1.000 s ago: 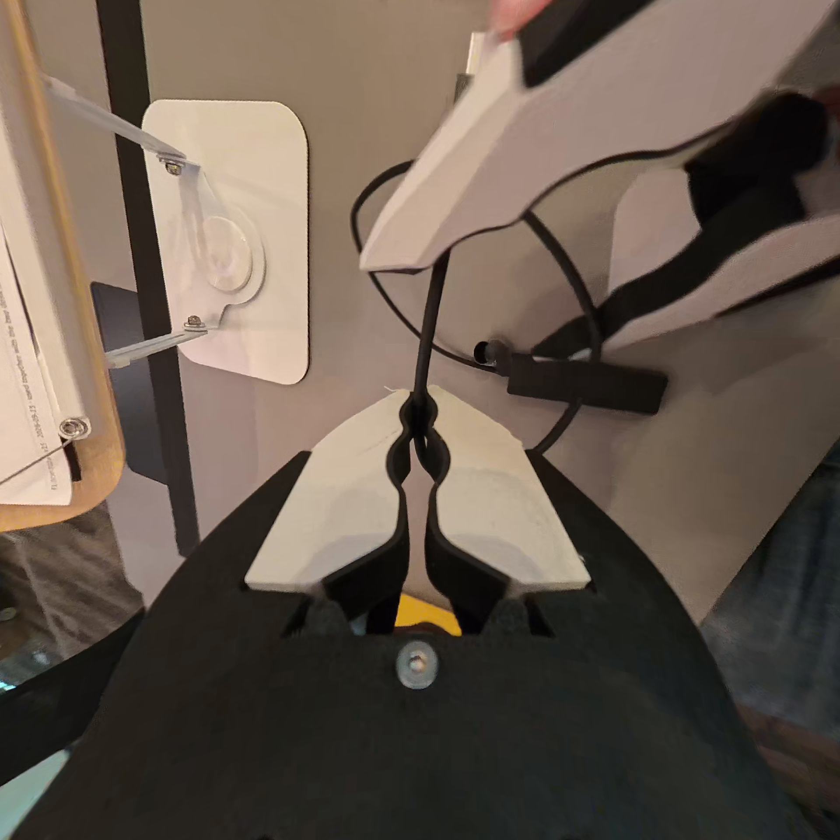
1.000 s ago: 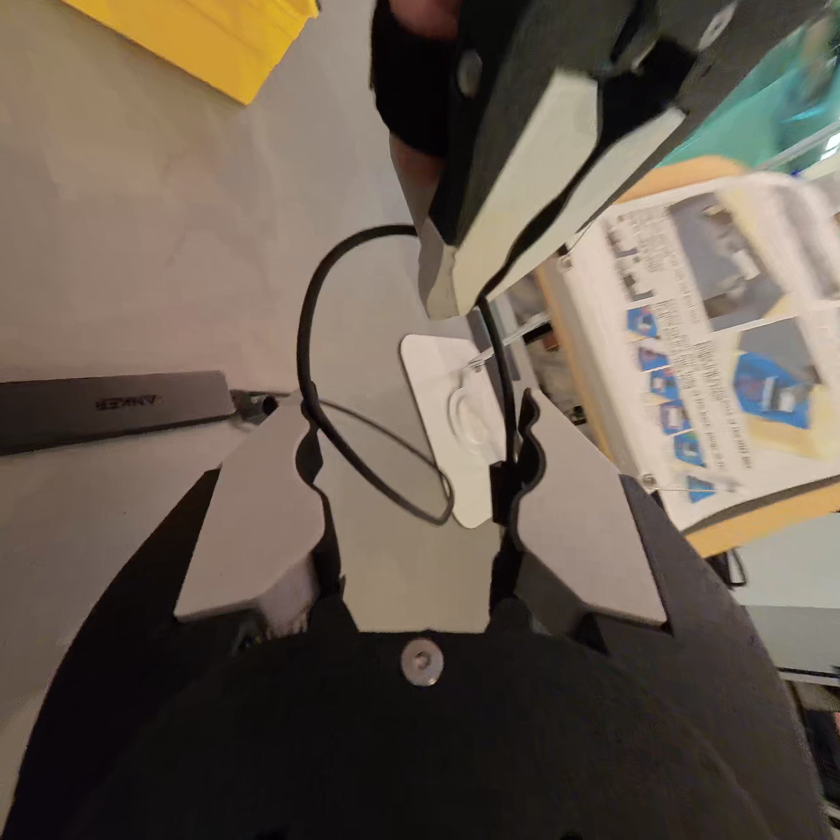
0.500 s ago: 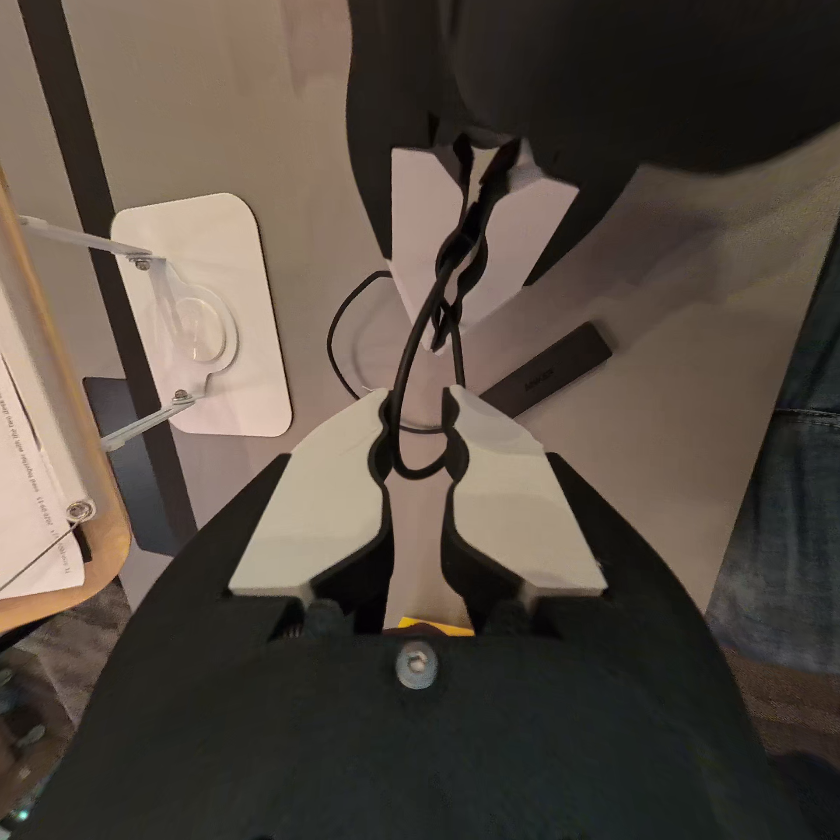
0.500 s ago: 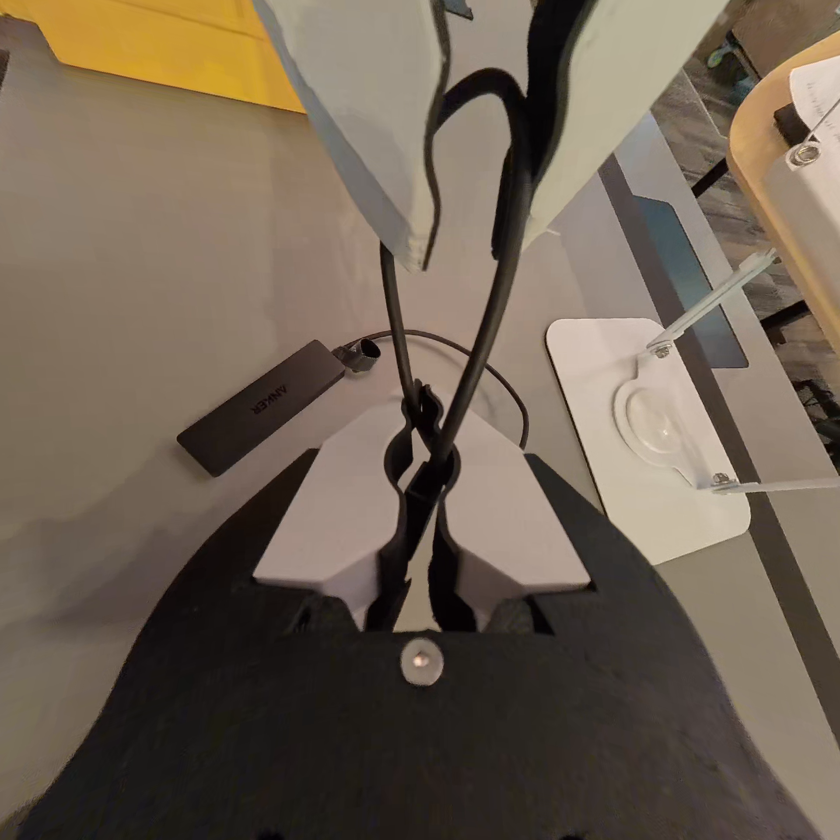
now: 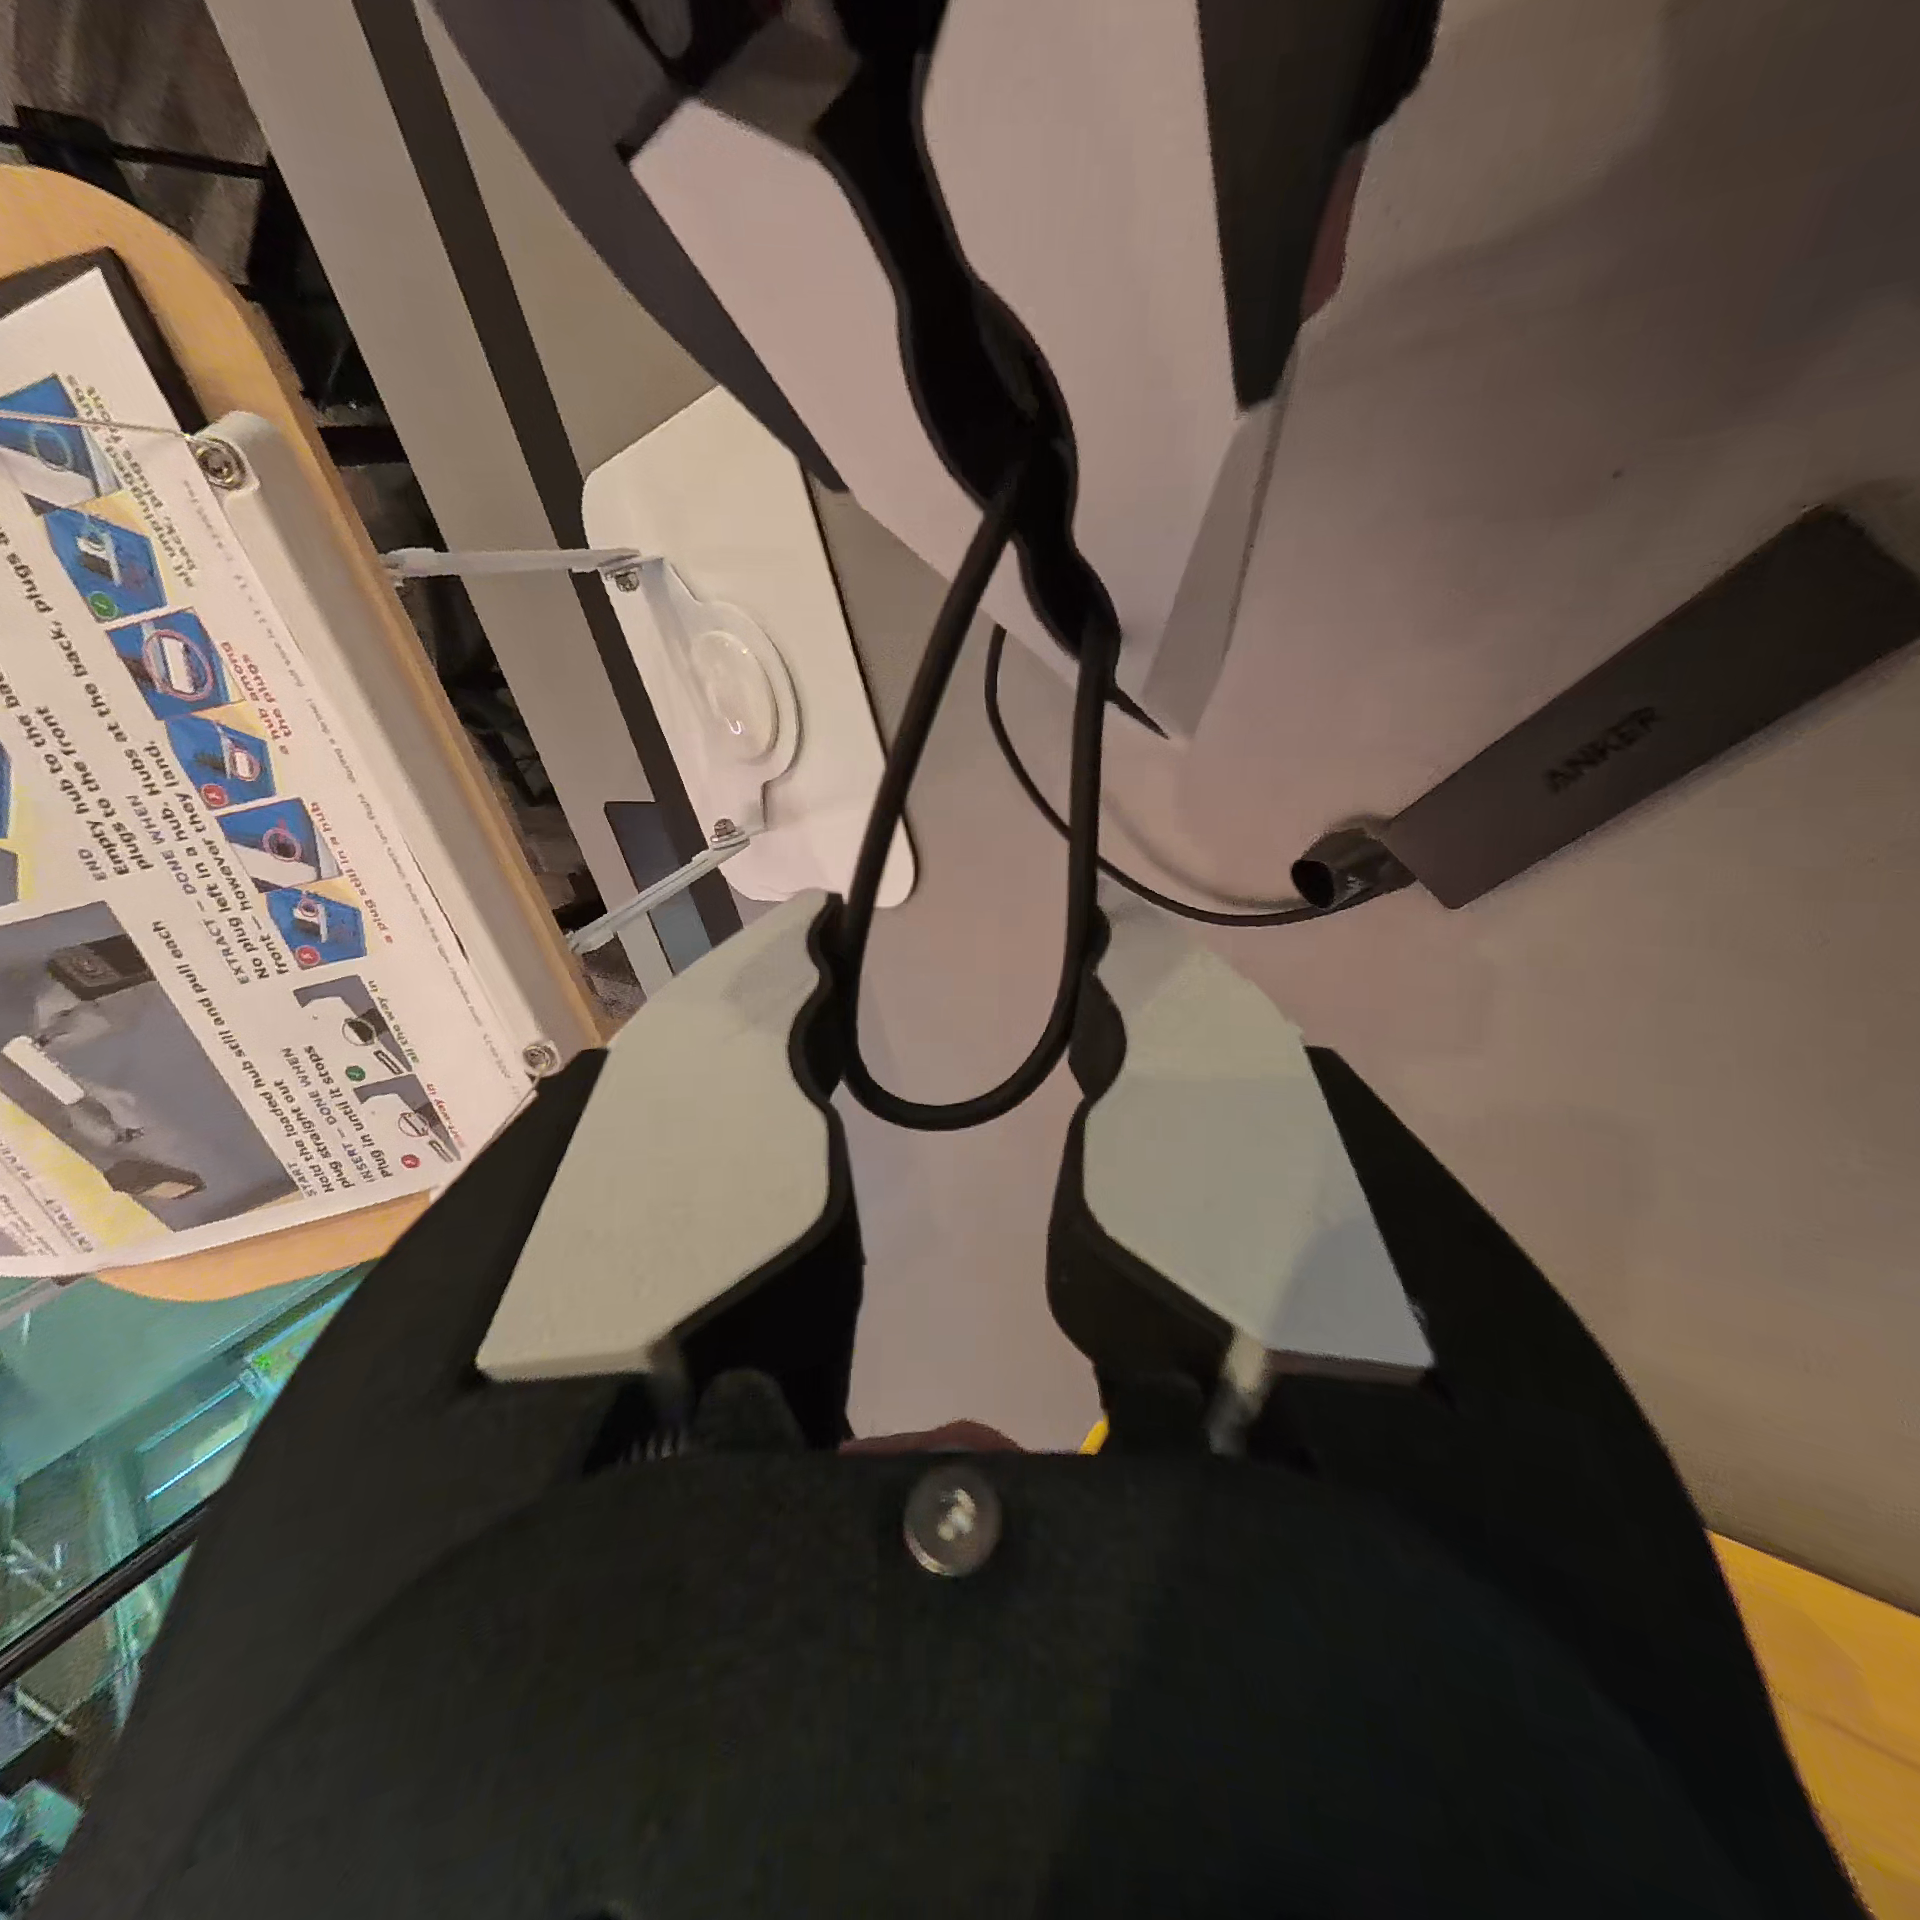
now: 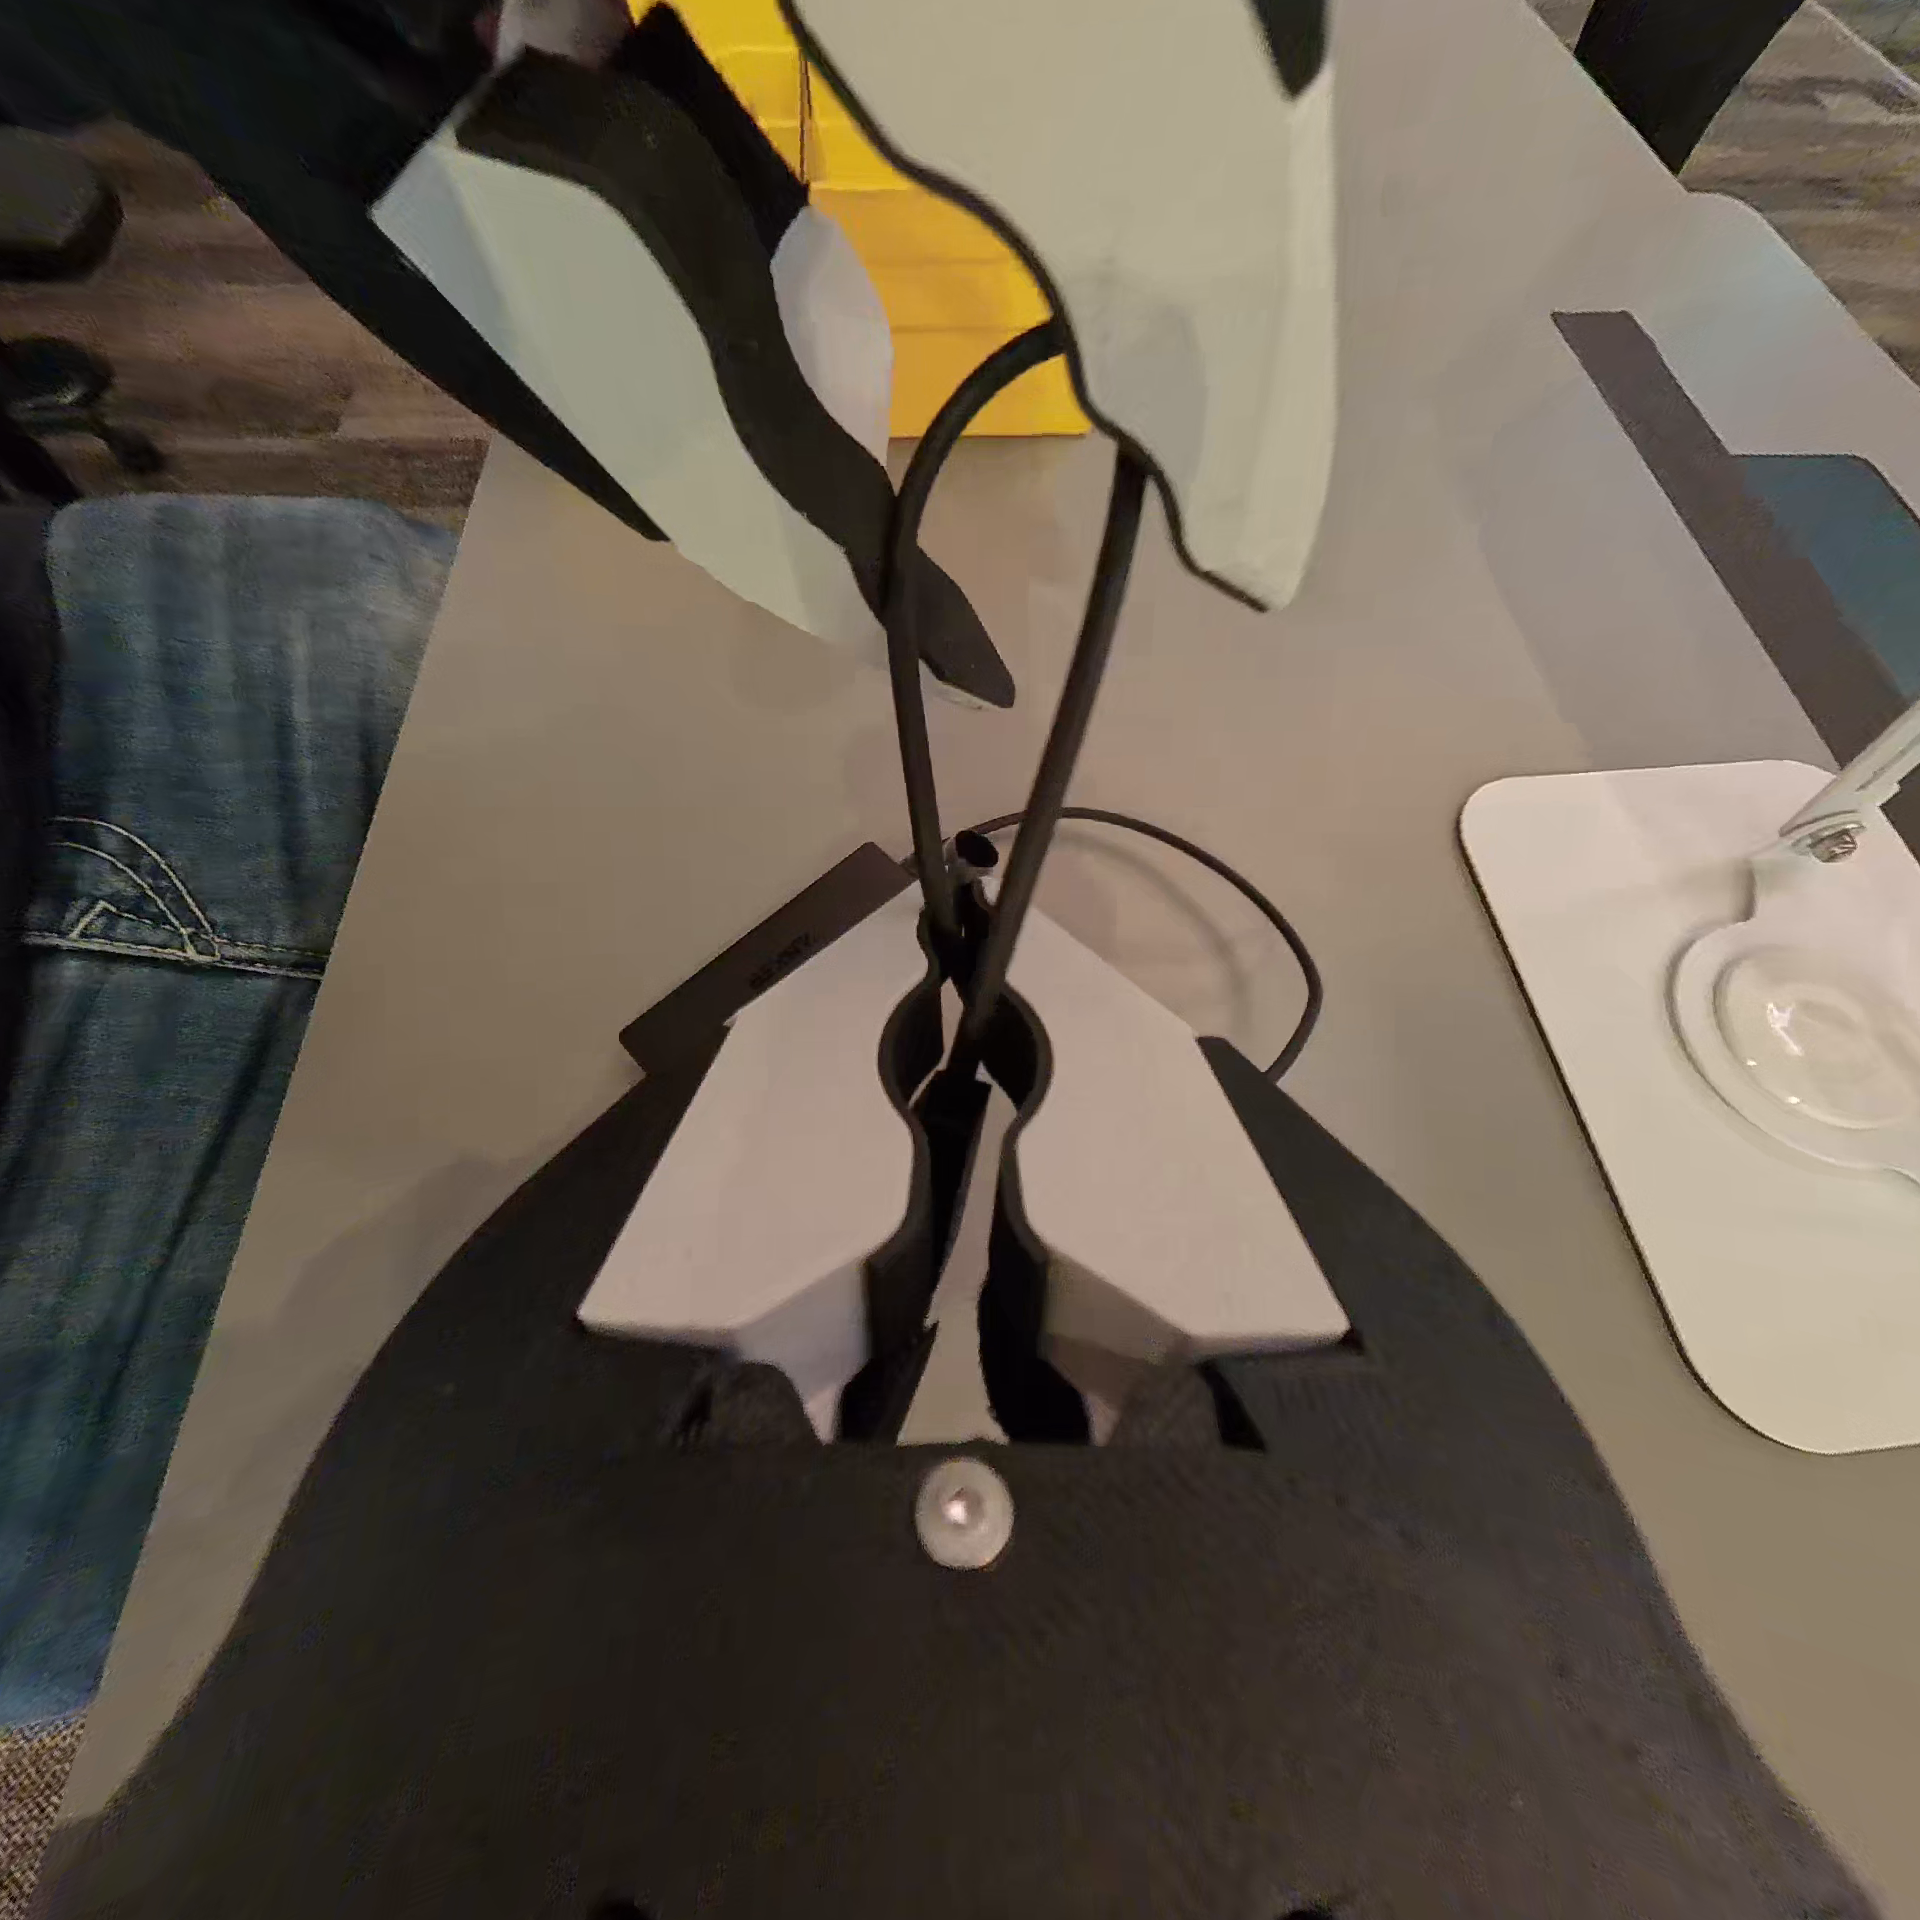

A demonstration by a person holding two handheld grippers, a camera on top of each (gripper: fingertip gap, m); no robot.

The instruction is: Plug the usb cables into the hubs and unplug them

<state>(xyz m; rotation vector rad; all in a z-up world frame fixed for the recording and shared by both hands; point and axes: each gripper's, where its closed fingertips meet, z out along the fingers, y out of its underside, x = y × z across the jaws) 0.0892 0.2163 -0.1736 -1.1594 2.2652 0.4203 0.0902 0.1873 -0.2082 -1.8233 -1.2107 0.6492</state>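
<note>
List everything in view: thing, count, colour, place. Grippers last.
USB cable: one, black, looped in the air between the grippers.
Hub: one, dark grey, flat on the table, own lead curling away.
Table: one, grey.
Stand base: one, white, on the table's right in the right wrist view.
Instruction sheet: one, printed, on a wooden board.
Yellow object: one, far table edge.
Left gripper: open, cable loop hanging between its fingers.
Right gripper: shut on the cable.
</note>
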